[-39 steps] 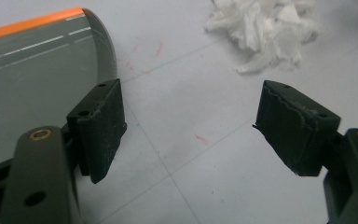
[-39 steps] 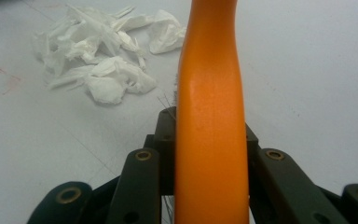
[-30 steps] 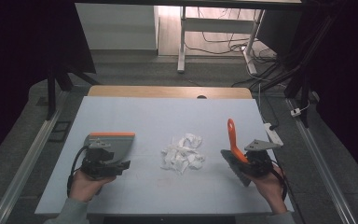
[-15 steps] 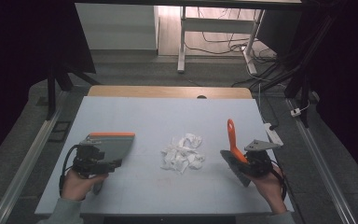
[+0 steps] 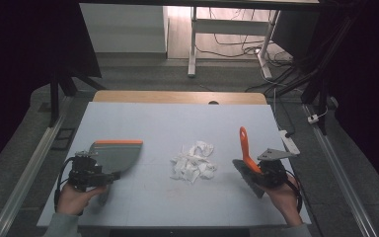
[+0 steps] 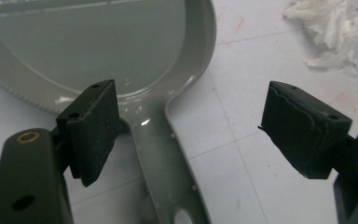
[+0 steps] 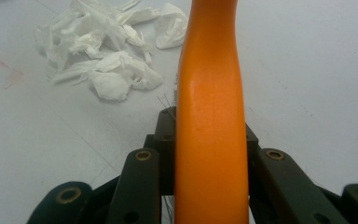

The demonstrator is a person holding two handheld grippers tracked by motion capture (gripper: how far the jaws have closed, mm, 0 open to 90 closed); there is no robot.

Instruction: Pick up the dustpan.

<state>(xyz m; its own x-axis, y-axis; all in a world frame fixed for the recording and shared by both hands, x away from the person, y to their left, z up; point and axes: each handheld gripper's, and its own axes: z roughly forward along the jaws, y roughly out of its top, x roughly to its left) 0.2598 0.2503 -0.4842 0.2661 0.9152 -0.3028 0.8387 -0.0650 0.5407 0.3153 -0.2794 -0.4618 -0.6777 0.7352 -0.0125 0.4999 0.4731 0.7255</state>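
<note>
The left gripper (image 6: 186, 135) holds its black fingers (image 6: 91, 128) wide apart over the surface, one to each side of the narrow handle of a grey plastic dustpan with an orange front edge (image 6: 121, 60), neither pad touching it; the handle lies nearer the finger on the left of that view, so the grip looks best taken after shifting the gripper across until the handle sits midway, then closing square on the neck below the tray rather than on the end with the hanging hole; seen from the high view, the left gripper (image 5: 90, 173) sits at the near end of the dustpan (image 5: 116, 154), which rests flat on the pale blue surface (image 5: 177, 123) with its orange edge turned away from the person; the right gripper (image 7: 209, 154) is clamped on the orange handle of a small hand brush (image 7: 209, 93), the handle rising straight between the fingers, and in the high view the brush (image 5: 246, 150) stands tilted with its dark head down by the right gripper (image 5: 266, 173); between the two tools lies a loose heap of crumpled white paper scraps (image 5: 193, 162), apart from both; a firm, centred hold on the dustpan handle should matter here, since a skewed one would likely let the tray twist when the scraps are swept toward it.
</note>
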